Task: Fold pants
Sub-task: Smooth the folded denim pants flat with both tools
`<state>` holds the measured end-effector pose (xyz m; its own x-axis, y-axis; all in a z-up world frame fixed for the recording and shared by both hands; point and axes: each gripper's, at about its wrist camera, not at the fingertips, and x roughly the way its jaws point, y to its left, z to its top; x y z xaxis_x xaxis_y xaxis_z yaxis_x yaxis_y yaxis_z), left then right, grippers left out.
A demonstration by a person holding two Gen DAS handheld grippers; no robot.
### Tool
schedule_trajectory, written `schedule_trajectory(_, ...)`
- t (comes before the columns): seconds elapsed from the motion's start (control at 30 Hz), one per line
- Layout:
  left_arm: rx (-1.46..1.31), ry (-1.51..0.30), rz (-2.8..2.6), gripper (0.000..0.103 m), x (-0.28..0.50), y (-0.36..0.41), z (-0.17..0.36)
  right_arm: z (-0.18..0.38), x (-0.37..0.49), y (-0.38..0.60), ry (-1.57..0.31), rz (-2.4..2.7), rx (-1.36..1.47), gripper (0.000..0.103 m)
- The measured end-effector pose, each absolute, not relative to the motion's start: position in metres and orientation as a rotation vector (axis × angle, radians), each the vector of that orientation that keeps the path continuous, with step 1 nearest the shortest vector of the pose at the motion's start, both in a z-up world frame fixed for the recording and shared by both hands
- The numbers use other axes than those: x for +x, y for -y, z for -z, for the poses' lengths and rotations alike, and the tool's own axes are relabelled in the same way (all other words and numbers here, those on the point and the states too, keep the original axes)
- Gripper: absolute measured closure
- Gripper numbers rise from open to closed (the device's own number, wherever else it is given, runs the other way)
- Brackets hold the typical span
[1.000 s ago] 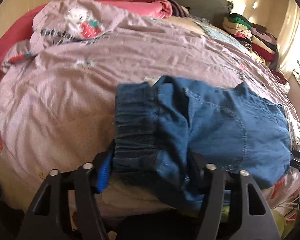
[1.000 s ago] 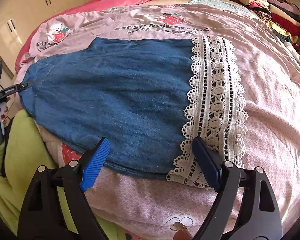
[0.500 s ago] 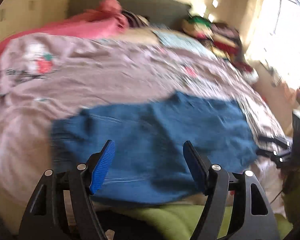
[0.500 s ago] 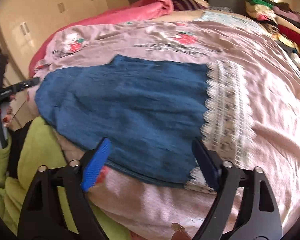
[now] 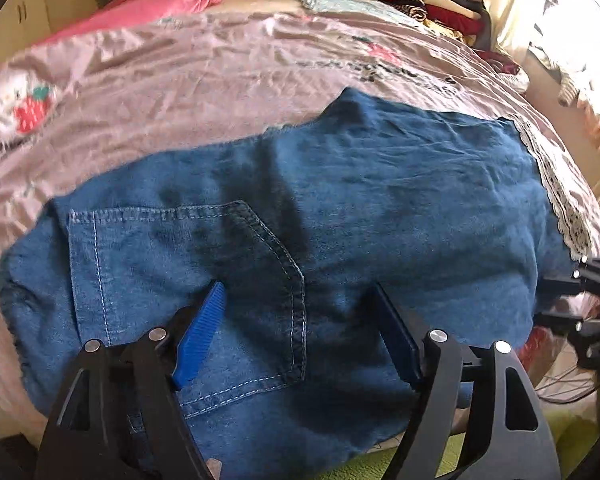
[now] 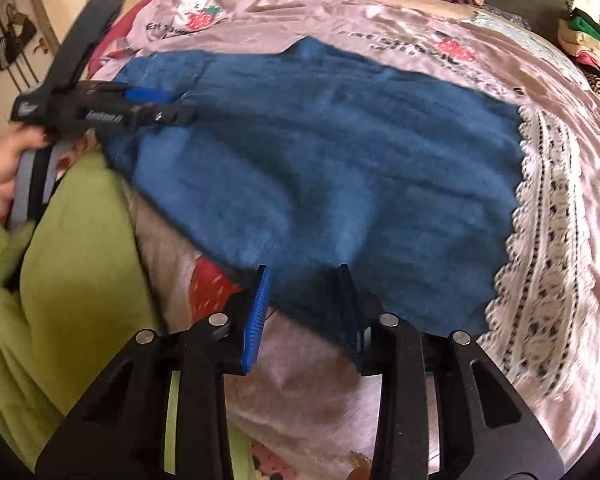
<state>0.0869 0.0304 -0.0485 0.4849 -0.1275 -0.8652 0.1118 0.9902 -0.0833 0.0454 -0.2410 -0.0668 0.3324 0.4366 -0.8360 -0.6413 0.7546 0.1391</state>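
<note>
The left gripper (image 5: 300, 328) points steeply down with jaws opening, while the right gripper (image 6: 304, 308) jaws are closing.

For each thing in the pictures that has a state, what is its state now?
pants: spread flat on the bed, pocket up, not yet folded.
lace hem: flat, at the far right end of the pants.
left gripper: over the pocket, jaws opening, holding nothing.
right gripper: at the near edge of the pants, jaws closing around it.
clothes pile: stacked, folded.
</note>
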Motion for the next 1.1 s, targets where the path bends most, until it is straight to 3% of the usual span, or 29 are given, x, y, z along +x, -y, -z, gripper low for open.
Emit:
schedule_trajectory(0.13,-0.029,-1.049,0.156,0.027,0.087,-0.032,0.048,0.064,0.046,0.244,-1.011,-0.717,-0.206,0.075)
schedule_trajectory(0.33,0.006,-0.950,0.148,0.016,0.080,-0.025,0.023,0.037,0.043,0.258,-0.919,-0.711,-0.145,0.050)
schedule_trajectory(0.47,-0.003,-0.898,0.173,0.015,0.084,-0.021,0.002,0.021,0.059,0.281,-0.865,-0.620,-0.078,0.041)
schedule_trajectory(0.83,0.006,-0.858,0.147,0.015,0.144,-0.006,-0.013,-0.007,0.138,0.337,-0.815,-0.419,0.027,0.039)
schedule_trajectory(1.1,-0.039,-0.922,0.169,0.015,0.179,-0.006,0.007,0.014,0.207,0.351,-0.912,-0.406,0.102,0.039)
